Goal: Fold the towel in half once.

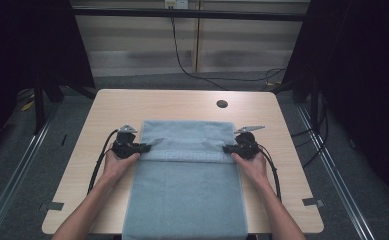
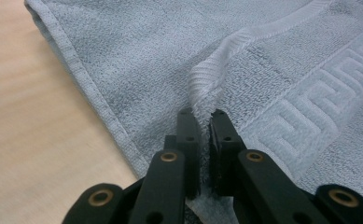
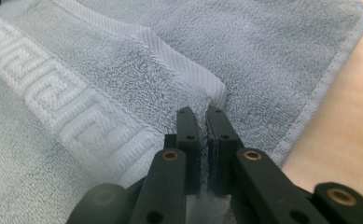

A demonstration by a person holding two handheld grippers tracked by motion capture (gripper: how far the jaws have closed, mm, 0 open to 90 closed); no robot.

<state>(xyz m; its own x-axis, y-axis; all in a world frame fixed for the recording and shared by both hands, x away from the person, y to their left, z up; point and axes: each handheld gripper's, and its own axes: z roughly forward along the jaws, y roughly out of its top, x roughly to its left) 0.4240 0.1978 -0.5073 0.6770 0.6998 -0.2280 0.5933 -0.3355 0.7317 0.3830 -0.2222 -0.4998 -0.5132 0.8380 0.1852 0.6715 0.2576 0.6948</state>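
In the high view we see a grey-blue towel (image 1: 187, 185) lying down the middle of a pale wooden table (image 1: 132, 102), its near end reaching the bottom edge of the frame and its far part folded back on itself a little above centre. Our left gripper (image 1: 149, 146) sits at the towel's left edge, left of centre, and our right gripper (image 1: 225, 148) at its right edge, right of centre; each is clamped on a corner of the folded-over end, with a patterned band running between them. The left hand (image 1: 116, 162) and the right hand (image 1: 252, 165) come up from the bottom of the frame, black cables looping outward beside them. A small dark hole (image 1: 222, 104) marks the table in the upper middle. In the left gripper view the towel (image 2: 263, 60) fills the centre and right, bare table (image 2: 25, 140) lies at the left, and the left gripper (image 2: 205, 122) rises from the bottom centre with its jaws pressed together on a ribbed hem that stands up in a pinched ridge. In the right gripper view the towel (image 3: 100, 79) covers the left and centre, table (image 3: 342, 130) shows at the right, and the right gripper (image 3: 202, 119) at bottom centre is likewise closed on the folded hem, beside the raised key-pattern band (image 3: 44, 93) crossing the upper left.
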